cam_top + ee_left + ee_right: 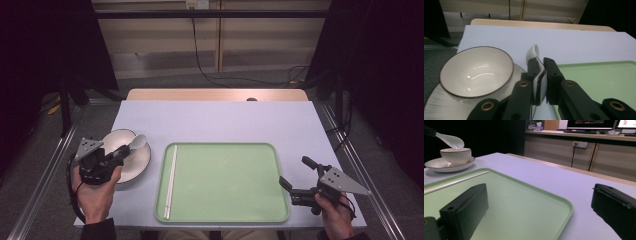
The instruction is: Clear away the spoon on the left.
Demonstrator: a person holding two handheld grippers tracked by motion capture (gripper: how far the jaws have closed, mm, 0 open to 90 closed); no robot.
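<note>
Pale table [240, 122], green tray [225, 182], white plate [140, 162] resting on it

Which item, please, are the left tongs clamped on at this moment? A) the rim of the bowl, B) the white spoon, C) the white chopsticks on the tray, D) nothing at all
B: in the left gripper view the left tongs pinch the handle of the white spoon, whose scoop sticks out beyond the bowl; the chopsticks lie untouched on the green tray.

Grey floor [150, 82], wood-panel wall [260, 45], dark curtains [45, 50] both sides.
</note>
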